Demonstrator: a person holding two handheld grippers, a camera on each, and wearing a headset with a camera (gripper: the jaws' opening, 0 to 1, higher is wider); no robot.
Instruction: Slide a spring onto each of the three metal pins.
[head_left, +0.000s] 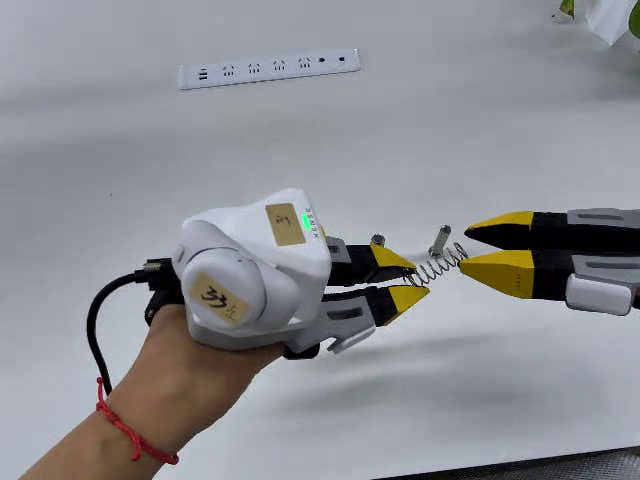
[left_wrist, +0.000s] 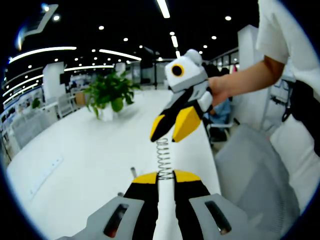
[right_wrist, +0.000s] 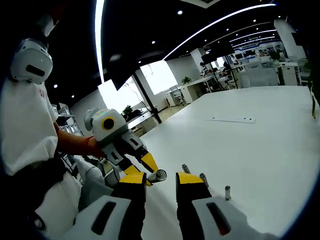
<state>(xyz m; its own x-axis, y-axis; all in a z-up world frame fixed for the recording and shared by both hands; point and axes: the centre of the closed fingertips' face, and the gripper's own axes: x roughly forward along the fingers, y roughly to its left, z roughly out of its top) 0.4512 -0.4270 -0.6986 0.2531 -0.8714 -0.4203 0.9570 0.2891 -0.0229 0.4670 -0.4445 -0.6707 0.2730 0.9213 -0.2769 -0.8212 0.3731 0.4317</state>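
Left hand-held gripper (head_left: 418, 279) is pinching one end of a coil spring (head_left: 437, 265), jaws closed on it. The spring is hanging level above the white table (head_left: 450, 120), bridging across to the right hand-held gripper (head_left: 466, 249).

In the right gripper view I am seeing the right gripper's own yellow-tipped jaws standing clearly apart. The spring's free end (right_wrist: 159, 175) is sitting just beside one pad, not clamped. The head view makes that gap look narrower.

In the left gripper view I am looking straight down the spring (left_wrist: 163, 159), from my own tips to the other gripper's.

I am counting three metal pins (right_wrist: 203, 179) standing upright in a row in the right gripper view. The head view is giving me two of them, just behind the spring.

Two tan stickers (head_left: 285, 223) on the left gripper's white body are carrying handwriting, and I cannot read it with confidence. A white power strip (head_left: 270, 68) is lying far back on the table. A potted plant (left_wrist: 110, 92) is showing in the left gripper view.
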